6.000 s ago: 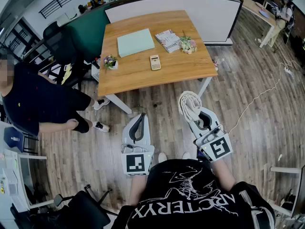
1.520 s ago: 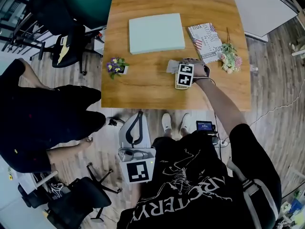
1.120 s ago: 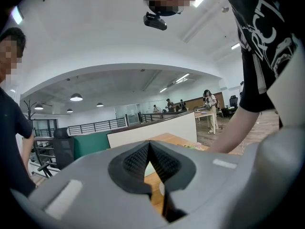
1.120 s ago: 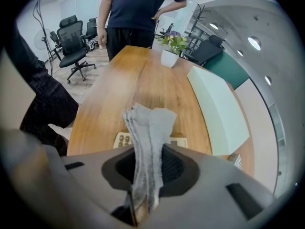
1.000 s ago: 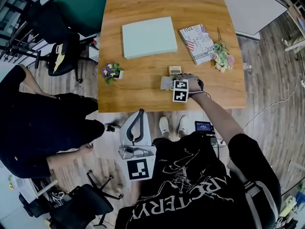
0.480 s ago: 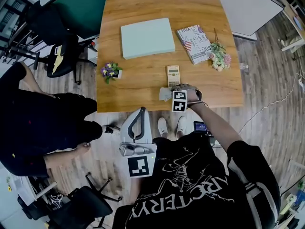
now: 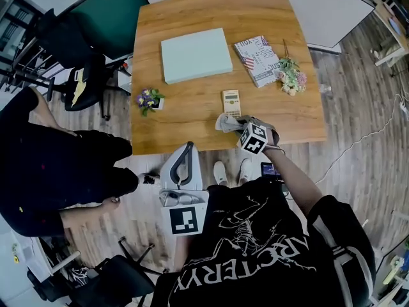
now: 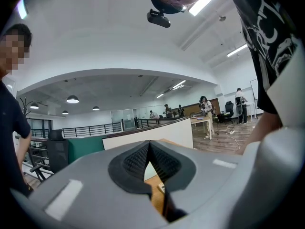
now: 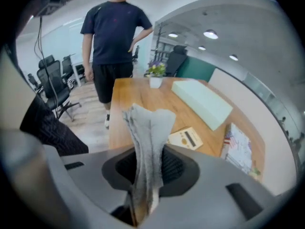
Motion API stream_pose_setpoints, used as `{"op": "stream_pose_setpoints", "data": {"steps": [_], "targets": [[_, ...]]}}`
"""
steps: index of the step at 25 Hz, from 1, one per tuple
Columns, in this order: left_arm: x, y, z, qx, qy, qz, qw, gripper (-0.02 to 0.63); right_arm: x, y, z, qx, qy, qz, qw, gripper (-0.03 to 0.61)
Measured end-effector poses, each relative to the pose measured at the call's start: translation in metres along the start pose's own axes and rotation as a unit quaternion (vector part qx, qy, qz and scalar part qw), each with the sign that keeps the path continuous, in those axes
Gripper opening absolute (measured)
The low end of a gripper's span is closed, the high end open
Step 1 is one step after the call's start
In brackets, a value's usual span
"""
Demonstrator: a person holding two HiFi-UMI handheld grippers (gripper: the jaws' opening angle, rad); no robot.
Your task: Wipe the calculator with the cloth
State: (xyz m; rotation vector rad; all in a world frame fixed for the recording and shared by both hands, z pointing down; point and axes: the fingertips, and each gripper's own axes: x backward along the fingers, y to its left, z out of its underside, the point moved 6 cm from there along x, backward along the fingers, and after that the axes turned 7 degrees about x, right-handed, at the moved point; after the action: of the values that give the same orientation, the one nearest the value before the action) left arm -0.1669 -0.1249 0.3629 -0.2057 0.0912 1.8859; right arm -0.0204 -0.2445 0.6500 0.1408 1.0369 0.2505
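Observation:
The beige calculator (image 7: 231, 102) lies flat on the wooden table (image 7: 192, 110), near its front edge. Just in front of it my right gripper (image 7: 236, 126) is shut on the grey cloth (image 7: 223, 121), which hangs bunched over the table edge. In the right gripper view the cloth (image 9: 145, 147) stands folded between the jaws, with the calculator (image 9: 186, 138) a little beyond and to the right, apart from it. My left gripper (image 7: 183, 169) is held low by my body, off the table. Its jaws (image 8: 148, 149) are shut with nothing in them.
A pale green pad (image 7: 195, 54) lies at the back of the table. A patterned book (image 7: 259, 51) and a flower bunch (image 7: 291, 75) are at the right, and a small flower pot (image 7: 148, 99) at the left. A person in dark clothes (image 9: 114, 46) stands left of the table, by office chairs (image 7: 80, 75).
My right gripper has drawn the cloth back off the calculator toward the table's front edge, leaving the calculator uncovered. The left gripper has stayed by my body.

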Motion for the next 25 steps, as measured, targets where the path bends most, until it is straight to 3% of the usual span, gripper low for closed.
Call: {"op": "stream_pose_setpoints", "data": {"steps": [2, 4, 8, 12, 14, 25], "targets": [[-0.005, 0.000, -0.002, 0.003, -0.005, 0.005, 1.0000, -0.005, 0.042, -0.020, -0.002, -0.049, -0.045, 0.049, 0.997, 0.091], [-0.011, 0.000, -0.004, 0.008, -0.010, 0.011, 0.9999, -0.005, 0.090, -0.040, -0.007, -0.109, -0.106, 0.099, 0.983, 0.091], [-0.026, 0.001, -0.011, 0.003, -0.022, 0.027, 0.9994, -0.005, 0.182, -0.071, -0.016, -0.186, -0.219, 0.204, 0.936, 0.092], [-0.042, -0.002, -0.021, -0.010, -0.032, 0.046, 0.9984, -0.005, 0.255, -0.085, -0.025, -0.212, -0.315, 0.291, 0.878, 0.091], [-0.049, -0.003, -0.027, -0.017, -0.041, 0.052, 0.9977, -0.005, 0.278, -0.085, -0.031, -0.207, -0.344, 0.320, 0.858, 0.091], [-0.065, -0.010, -0.039, -0.043, -0.058, 0.063, 0.9954, -0.005, 0.314, -0.059, -0.058, -0.144, -0.397, 0.372, 0.827, 0.091]]}}
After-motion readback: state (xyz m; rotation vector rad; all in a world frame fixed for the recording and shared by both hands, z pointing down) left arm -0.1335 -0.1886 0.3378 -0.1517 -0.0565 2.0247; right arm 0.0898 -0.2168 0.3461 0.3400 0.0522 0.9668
